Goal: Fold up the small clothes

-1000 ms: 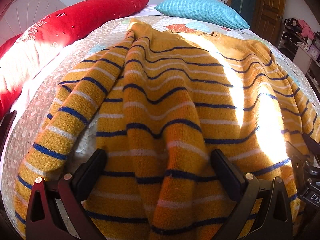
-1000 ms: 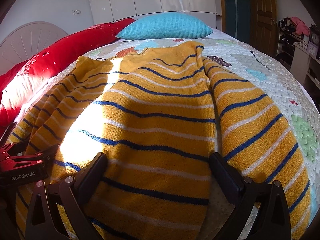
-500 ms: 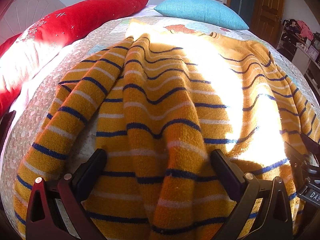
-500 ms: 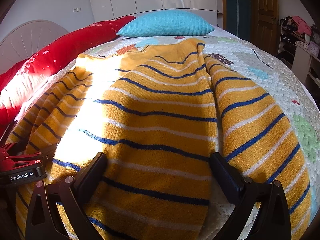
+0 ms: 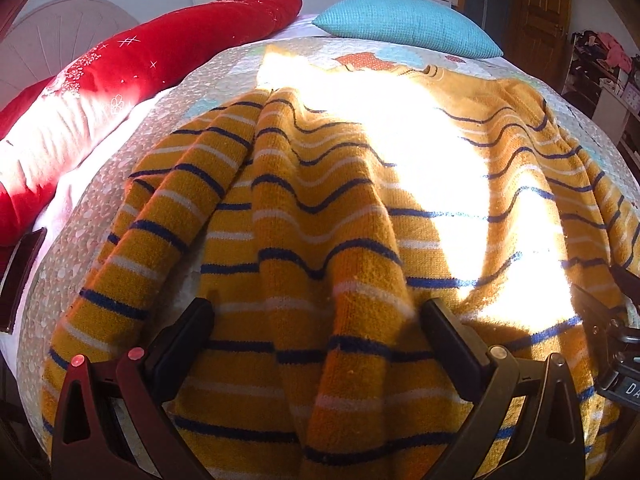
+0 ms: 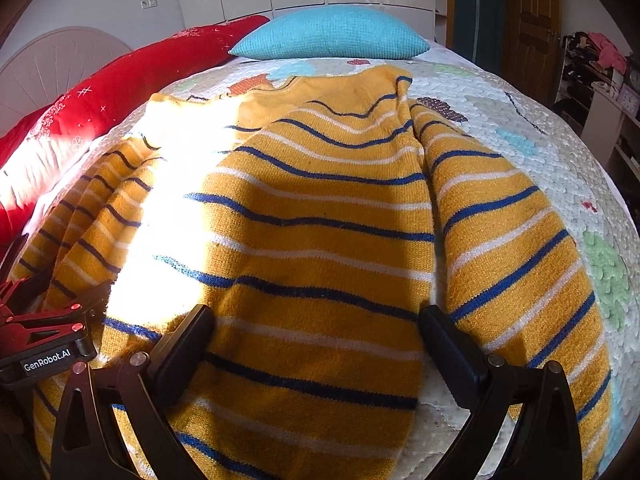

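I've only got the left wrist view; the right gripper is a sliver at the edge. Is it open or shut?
Observer: Open. The right gripper has its jaws spread wide over the sweater near the hem, gripping nothing.
Operator: Where's the sleeve on that side?
Observer: The right-hand sleeve lies flat on the quilt beside the body, a strip of quilt showing between them.
Operator: Wrinkled like over here?
Observer: No, the body there lies smooth, stripes nearly straight.
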`<action>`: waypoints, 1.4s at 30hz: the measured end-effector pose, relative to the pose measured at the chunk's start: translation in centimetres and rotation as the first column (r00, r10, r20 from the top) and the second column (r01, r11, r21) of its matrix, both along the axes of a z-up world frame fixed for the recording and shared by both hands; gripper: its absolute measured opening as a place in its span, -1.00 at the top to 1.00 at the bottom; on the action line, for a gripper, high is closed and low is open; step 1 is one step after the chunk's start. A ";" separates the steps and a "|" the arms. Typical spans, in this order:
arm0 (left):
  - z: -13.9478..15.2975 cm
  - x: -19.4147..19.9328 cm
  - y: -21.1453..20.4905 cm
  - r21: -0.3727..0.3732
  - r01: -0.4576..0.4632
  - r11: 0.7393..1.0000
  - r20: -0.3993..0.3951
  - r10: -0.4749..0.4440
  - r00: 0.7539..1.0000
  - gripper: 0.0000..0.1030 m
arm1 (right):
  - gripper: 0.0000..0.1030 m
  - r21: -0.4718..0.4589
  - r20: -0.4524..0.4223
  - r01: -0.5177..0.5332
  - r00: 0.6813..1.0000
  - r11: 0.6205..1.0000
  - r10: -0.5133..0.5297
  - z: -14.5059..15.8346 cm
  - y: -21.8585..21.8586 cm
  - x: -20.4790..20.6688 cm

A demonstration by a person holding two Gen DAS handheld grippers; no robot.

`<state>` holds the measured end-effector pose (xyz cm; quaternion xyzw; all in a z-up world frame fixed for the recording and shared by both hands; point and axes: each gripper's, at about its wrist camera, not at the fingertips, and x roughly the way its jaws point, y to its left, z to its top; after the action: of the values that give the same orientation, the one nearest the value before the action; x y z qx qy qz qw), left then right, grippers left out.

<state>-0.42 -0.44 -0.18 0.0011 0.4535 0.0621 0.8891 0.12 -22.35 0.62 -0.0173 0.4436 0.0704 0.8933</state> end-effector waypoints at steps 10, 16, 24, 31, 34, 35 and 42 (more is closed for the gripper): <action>6.9 -5.5 4.5 -0.006 -0.050 0.999 0.156 0.051 0.986 -0.98 | -0.99 -0.053 0.164 -0.023 0.986 0.998 0.032 5.5 1.5 -5.0; 5.1 -6.4 10.1 0.122 -0.125 0.985 0.080 0.116 0.990 -0.99 | -0.99 -0.078 0.203 -0.053 0.977 0.995 0.068 6.8 2.9 -6.1; 3.8 -6.0 15.7 -0.019 -0.205 0.979 -0.029 0.204 0.978 0.68 | -0.68 -0.080 0.164 -0.068 0.983 0.995 0.080 6.4 3.2 -6.1; 7.7 -6.8 22.3 0.108 -0.451 0.886 0.065 0.447 0.892 0.60 | -0.68 -0.074 0.150 0.016 0.989 0.997 -0.005 6.3 0.1 -6.0; 8.8 -8.8 20.6 0.067 -0.390 0.919 0.105 0.382 0.918 0.42 | -0.68 -0.083 0.194 0.082 0.979 0.993 -0.065 7.4 -2.6 -6.4; 8.9 -9.2 19.5 0.053 -0.361 0.931 0.116 0.353 0.928 0.22 | -0.71 -0.088 0.205 0.113 0.974 0.990 -0.093 7.8 -3.8 -6.6; 7.6 -10.6 12.1 -0.126 -0.136 0.983 0.119 0.151 0.981 -0.05 | -0.83 -0.092 0.133 0.336 0.937 0.937 -0.323 6.4 -13.4 -6.8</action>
<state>-11.01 11.70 7.46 -0.0878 0.3971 0.0991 0.9082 -6.68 -35.77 6.98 0.0024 0.3908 -0.1068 0.9143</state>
